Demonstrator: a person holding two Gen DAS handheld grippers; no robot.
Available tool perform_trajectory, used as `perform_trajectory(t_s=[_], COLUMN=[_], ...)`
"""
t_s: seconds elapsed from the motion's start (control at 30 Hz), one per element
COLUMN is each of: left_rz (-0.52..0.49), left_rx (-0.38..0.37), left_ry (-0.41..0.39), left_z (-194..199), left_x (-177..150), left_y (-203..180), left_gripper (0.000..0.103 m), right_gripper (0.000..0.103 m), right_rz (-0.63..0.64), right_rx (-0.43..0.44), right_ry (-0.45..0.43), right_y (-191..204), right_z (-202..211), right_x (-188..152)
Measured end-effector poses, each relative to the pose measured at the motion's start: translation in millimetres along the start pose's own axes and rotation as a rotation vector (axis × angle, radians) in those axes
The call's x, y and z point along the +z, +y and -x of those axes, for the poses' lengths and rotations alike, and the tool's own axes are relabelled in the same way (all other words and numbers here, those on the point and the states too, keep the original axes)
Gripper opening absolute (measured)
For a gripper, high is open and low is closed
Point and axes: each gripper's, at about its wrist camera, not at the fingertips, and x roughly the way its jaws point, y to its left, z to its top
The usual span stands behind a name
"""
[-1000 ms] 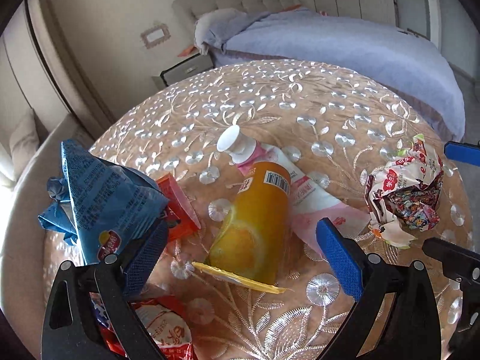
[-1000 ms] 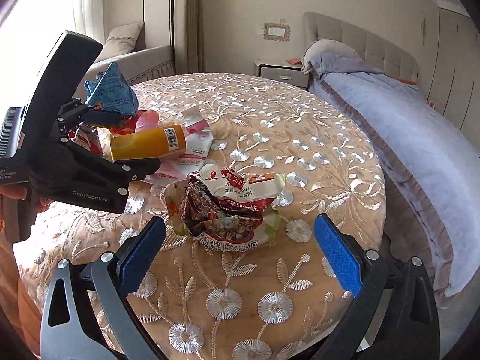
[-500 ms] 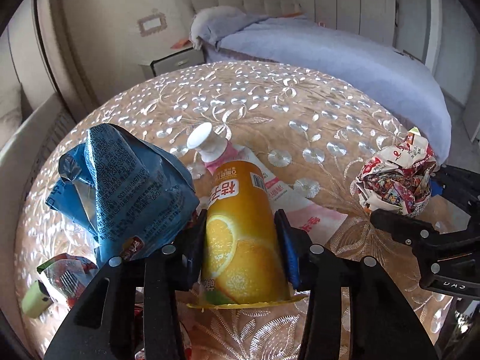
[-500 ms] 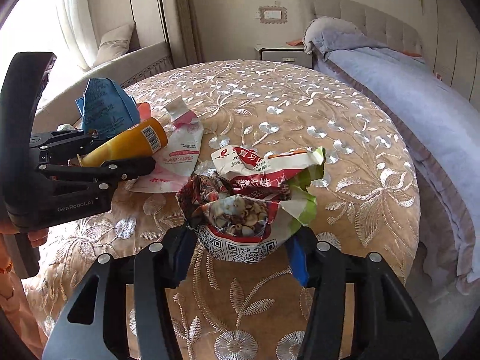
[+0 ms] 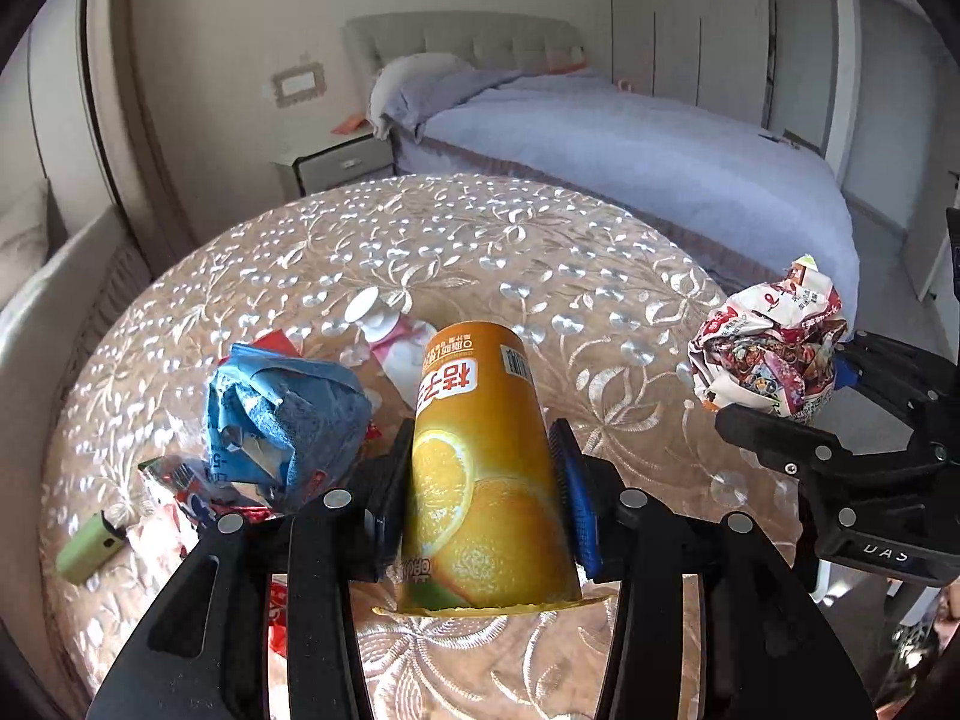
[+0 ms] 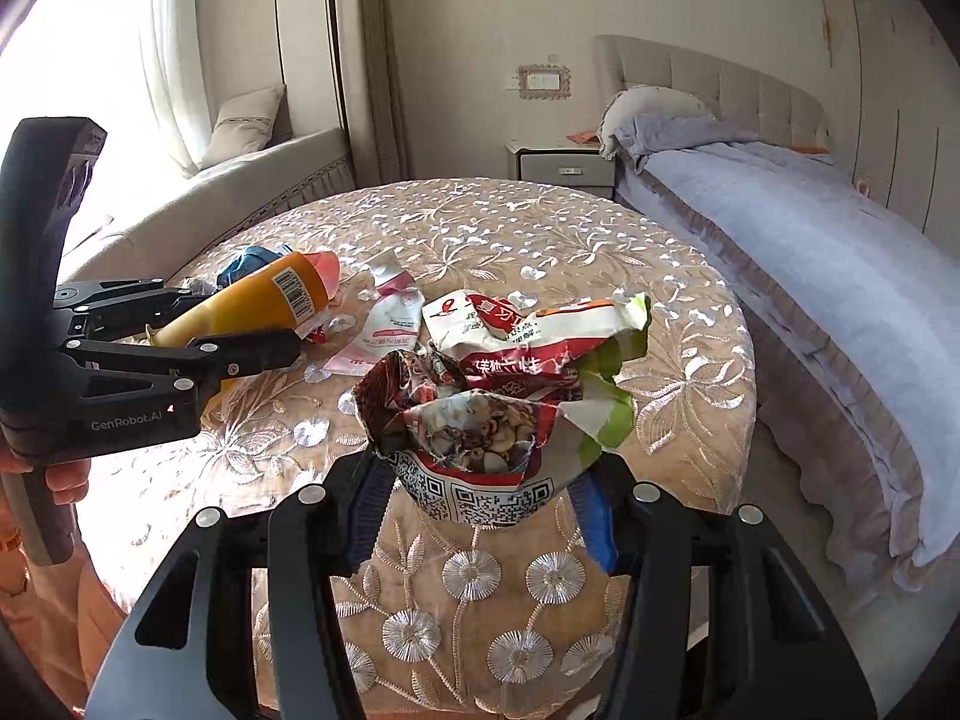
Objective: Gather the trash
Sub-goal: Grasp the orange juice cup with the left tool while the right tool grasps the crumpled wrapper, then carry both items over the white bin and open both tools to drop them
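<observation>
The left hand-held gripper (image 5: 483, 504) squeezes an orange cup (image 5: 480, 468), lifted above the bench (image 5: 480, 240). The right hand-held gripper (image 6: 480, 510) holds a crumpled snack bag (image 6: 498, 384). A blue bag (image 5: 282, 414), pink pouch (image 6: 387, 324) and green lighter (image 5: 90, 546) are left. No bin shows.

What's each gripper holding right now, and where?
Left gripper: orange cup, clamped across its lower body. Right gripper: crumpled snack wrapper, pinched at its bottom end.
</observation>
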Motion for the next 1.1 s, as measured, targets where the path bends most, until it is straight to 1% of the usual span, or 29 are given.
perform_trajectory(t_s=[0.17, 0.23, 0.5, 0.8, 1.1], left_rz=[-0.056, -0.074, -0.161, -0.231, -0.302], left_rx=[-0.026, -0.048, -0.11, -0.165, -0.211], left_ry=[-0.025, -0.03, -0.037, -0.013, 0.013], left_z=[16.9, 21.7, 31.1, 27.7, 15.4], left_x=[-8.2, -10.4, -18.4, -25.0, -28.8], left_y=[-38.8, -52.8, -106.6, -153.3, -197.2], left_gripper=[0.044, 0.044, 0.044, 0.044, 0.044], right_gripper=[0.054, 0.054, 0.054, 0.055, 0.055], right_rz=[0.019, 0.021, 0.022, 0.001, -0.04], right_rx=[-0.032, -0.046, -0.114, -0.179, -0.228], right_ry=[-0.026, -0.032, -0.042, -0.018, 0.006], right_y=[-3.9, -6.6, -20.5, -41.9, -69.6], right_z=[29.4, 42.2, 79.3, 99.3, 115.8], right_x=[-10.9, -16.6, -42.8, -70.2, -94.5])
